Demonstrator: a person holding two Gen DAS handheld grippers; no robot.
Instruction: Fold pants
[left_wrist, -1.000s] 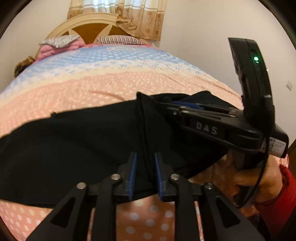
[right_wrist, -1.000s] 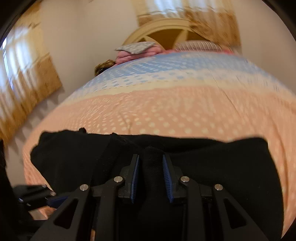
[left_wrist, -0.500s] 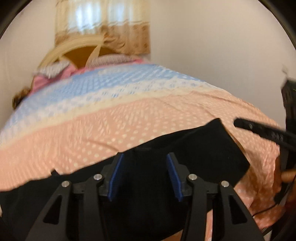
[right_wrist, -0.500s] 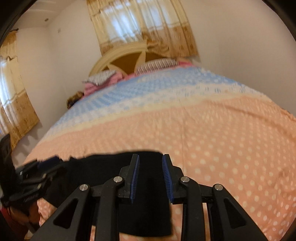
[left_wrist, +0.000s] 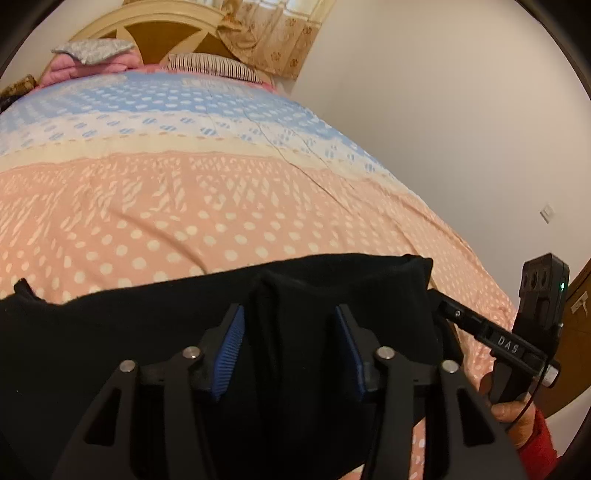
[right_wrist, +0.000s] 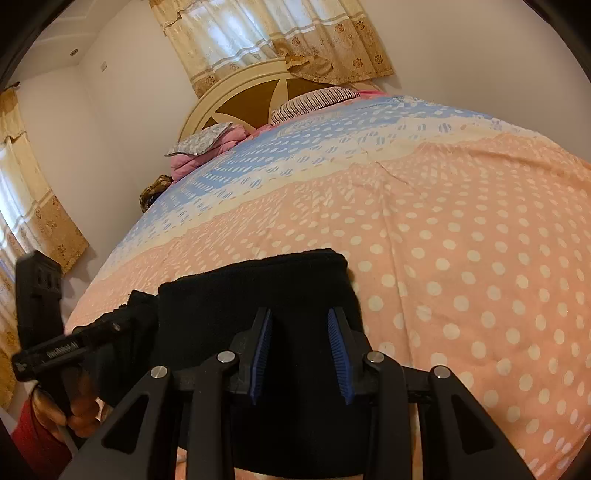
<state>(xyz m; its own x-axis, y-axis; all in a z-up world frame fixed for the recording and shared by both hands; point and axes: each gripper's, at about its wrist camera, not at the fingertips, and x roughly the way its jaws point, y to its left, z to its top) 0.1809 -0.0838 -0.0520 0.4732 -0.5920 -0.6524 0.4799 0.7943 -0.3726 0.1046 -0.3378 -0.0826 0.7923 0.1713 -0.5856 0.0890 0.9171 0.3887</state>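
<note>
A wide bed (left_wrist: 184, 206) fills both views, its spread (right_wrist: 461, 240) peach with pale dots near the cameras and turning cream, then blue, toward a curved cream headboard (right_wrist: 243, 99). Patterned curtains (right_wrist: 266, 40) hang behind it. At the head lie a striped pillow (left_wrist: 210, 64) and a pink bundle (right_wrist: 199, 157) topped by a grey cushion.

The black pants (left_wrist: 147, 332) lie along the near edge of the bed, folded into a thick, dark band; the right wrist view shows the squared folded end (right_wrist: 258, 295) lying flat on the dotted spread.

The left gripper (left_wrist: 290, 350) sits over the pants with a raised ridge of black cloth between its blue pads; its jaws are closing, and a gap shows on both sides of the cloth. The right gripper (right_wrist: 299, 354) hovers over the folded end with its jaws opening, cloth below and between the pads, but nothing pinched.

Each view catches the other gripper at its edge, held by a hand (left_wrist: 517, 417) in a red sleeve (right_wrist: 33, 439)
</note>
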